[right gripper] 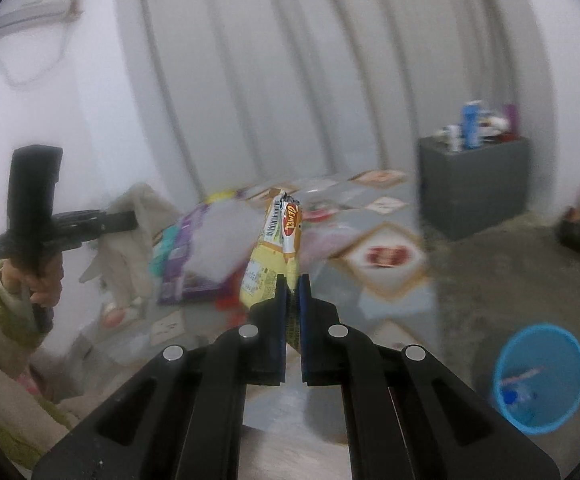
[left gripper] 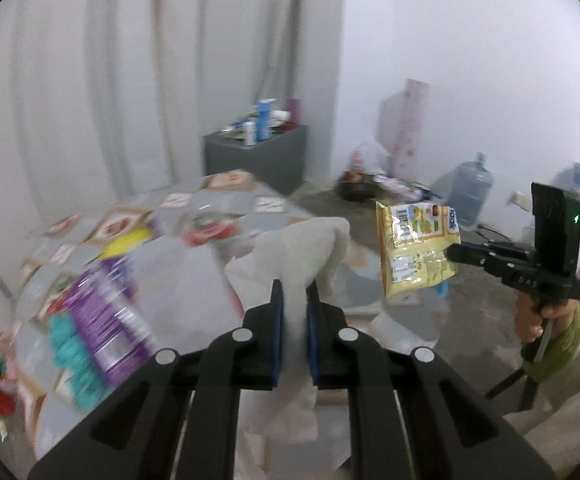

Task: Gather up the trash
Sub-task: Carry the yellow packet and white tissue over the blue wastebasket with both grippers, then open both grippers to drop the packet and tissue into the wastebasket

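My left gripper (left gripper: 294,286) is shut on a crumpled white tissue (left gripper: 302,252), which bulges above the jaws and hangs below them. The same tissue (right gripper: 129,236) and the left gripper (right gripper: 133,219) show at the left of the right wrist view, held up in a hand. My right gripper (right gripper: 292,280) is shut on a yellow snack wrapper (right gripper: 277,248) that stands up from the jaws. In the left wrist view that wrapper (left gripper: 416,244) hangs flat from the right gripper (left gripper: 452,254). A blue trash bin (right gripper: 540,376) with some scraps inside stands on the floor at lower right.
A patterned mat (left gripper: 217,204) carries a purple packet (left gripper: 105,312), a yellow item and other blurred litter. A grey cabinet (left gripper: 255,158) with bottles on top stands by the curtain. Water jugs (left gripper: 468,192) and clutter line the far wall. Bare concrete floor (right gripper: 502,272) lies around the bin.
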`<control>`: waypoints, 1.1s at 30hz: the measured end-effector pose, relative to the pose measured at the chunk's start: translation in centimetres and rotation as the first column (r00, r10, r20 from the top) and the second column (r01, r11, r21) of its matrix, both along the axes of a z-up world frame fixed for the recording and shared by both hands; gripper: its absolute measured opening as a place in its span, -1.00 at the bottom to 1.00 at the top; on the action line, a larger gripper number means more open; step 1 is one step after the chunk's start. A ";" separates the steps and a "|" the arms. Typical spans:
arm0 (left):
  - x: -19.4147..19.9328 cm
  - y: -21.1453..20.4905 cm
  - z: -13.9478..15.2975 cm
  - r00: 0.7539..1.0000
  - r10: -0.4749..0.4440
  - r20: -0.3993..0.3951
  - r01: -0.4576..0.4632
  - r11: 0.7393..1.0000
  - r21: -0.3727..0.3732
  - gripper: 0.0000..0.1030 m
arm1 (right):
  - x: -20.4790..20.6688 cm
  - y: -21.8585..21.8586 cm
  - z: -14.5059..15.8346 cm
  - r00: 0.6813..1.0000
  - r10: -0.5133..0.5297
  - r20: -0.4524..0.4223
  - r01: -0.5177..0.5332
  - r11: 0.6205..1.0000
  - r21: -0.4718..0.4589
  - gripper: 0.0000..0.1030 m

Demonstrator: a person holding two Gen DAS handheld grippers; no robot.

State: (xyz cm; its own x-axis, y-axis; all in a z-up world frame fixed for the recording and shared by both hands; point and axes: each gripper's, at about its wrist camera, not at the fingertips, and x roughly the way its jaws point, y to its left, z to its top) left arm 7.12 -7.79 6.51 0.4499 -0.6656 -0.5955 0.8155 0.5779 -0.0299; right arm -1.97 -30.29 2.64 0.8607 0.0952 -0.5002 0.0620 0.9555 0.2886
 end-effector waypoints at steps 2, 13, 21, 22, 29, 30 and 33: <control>-0.1 -2.5 0.4 0.999 -0.051 0.005 0.051 0.999 0.006 -0.80 | -1.7 -2.0 -0.2 0.997 -0.072 0.004 0.072 0.997 0.010 -0.93; -1.2 -25.2 -1.3 0.920 -0.368 -0.131 0.381 0.920 0.092 -0.80 | -8.5 -12.6 -4.2 0.870 -0.489 -0.063 0.491 0.871 0.029 -0.93; -0.8 -42.4 -9.3 0.860 -0.396 -0.323 0.482 0.838 0.256 -0.80 | -8.7 -20.1 -10.4 0.743 -0.638 -0.204 0.661 0.747 0.072 -0.93; -0.9 -44.3 -10.8 0.856 -0.385 -0.345 0.485 0.828 0.280 -0.80 | -8.8 -20.8 -11.2 0.730 -0.644 -0.228 0.673 0.736 0.074 -0.93; 0.2 -52.5 -19.8 0.838 -0.284 -0.466 0.474 0.802 0.364 -0.78 | -6.6 -26.0 -18.0 0.618 -0.664 -0.421 0.755 0.651 0.082 -0.85; 0.2 -53.2 -20.5 0.836 -0.272 -0.477 0.470 0.803 0.366 -0.74 | -6.3 -26.8 -19.0 0.598 -0.670 -0.440 0.768 0.636 0.076 -0.78; 0.9 -54.0 -21.5 0.834 -0.241 -0.496 0.446 0.824 0.349 -0.10 | -6.6 -27.5 -20.0 0.578 -0.674 -0.461 0.781 0.621 0.071 -0.63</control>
